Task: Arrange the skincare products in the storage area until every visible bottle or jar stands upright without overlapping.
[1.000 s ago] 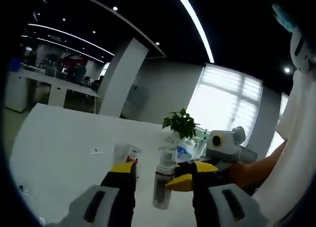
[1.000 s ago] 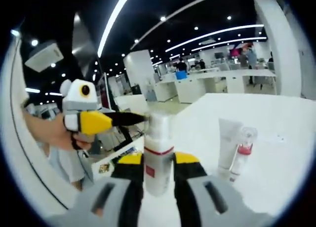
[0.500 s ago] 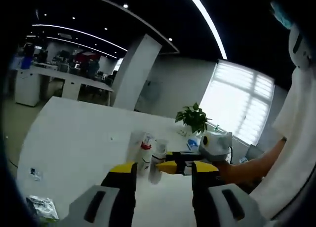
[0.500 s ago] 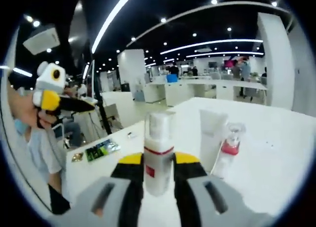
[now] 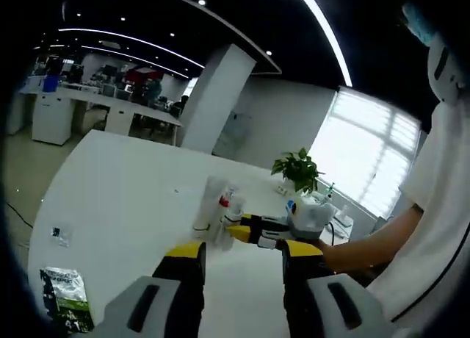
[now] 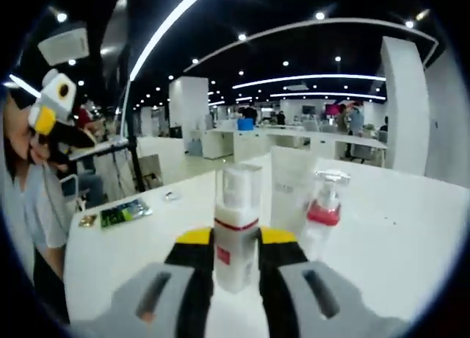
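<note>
As the left gripper view is being drawn back from the group of bottles, the left claw (image 5: 241, 261) is being held open with nothing between its jaws, whereas a second earlier a clear pump bottle was standing between those jaws. The cluster of products (image 5: 215, 219) is now being seen farther off, out on the white desk (image 5: 125, 191) toward its far edge, and the right claw (image 5: 236, 230) is being brought in to it from the right side of the view. A green sachet (image 5: 64, 294) is lying near the desk's near edge.

In the right gripper view, the right claw (image 6: 236, 244) is being kept closed on a white bottle with a red band (image 6: 236, 231), held upright. A white tube (image 6: 288, 191) and a clear bottle with a pink collar (image 6: 322, 209) are standing just behind it, and they are appearing nearer than half a second before, while the left claw (image 6: 45, 117) is receding to the left of the view. By this reading, the held bottle is being carried to its neighbours, and setting it down upright without touching them is judged to be the remaining step.
</note>
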{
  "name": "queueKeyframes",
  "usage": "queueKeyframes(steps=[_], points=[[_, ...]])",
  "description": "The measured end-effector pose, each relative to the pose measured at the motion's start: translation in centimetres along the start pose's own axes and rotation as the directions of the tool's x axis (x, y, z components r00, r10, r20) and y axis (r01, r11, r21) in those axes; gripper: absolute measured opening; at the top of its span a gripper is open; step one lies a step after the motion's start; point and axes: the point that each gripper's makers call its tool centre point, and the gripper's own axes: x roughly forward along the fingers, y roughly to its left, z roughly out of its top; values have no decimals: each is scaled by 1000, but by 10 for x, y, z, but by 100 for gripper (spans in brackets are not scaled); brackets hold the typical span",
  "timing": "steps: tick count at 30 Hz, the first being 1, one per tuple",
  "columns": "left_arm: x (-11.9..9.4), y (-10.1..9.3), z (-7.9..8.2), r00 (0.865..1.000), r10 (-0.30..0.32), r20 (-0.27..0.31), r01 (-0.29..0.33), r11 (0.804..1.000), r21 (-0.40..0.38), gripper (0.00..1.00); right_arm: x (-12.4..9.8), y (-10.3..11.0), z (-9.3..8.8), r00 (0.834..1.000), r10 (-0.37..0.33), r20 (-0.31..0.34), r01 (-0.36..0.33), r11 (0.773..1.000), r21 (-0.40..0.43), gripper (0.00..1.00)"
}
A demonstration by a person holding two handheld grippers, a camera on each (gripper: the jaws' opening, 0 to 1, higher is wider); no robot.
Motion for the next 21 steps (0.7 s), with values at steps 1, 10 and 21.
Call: queueKeyframes(steps=[1, 10, 21], points=[[1, 1, -1, 1000, 2, -5, -2, 1000, 2, 43, 1, -1, -3, 1000, -3, 1, 3, 1000, -3, 20], [10, 9, -6, 999, -4, -33, 3, 1000, -26, 43, 12, -3, -29, 999, 7, -36, -7, 1000, 10, 20], [14, 15, -21, 996, -9, -85, 2, 997, -80, 42, 24, -10, -41, 999, 7, -43, -6, 1000, 8, 20]])
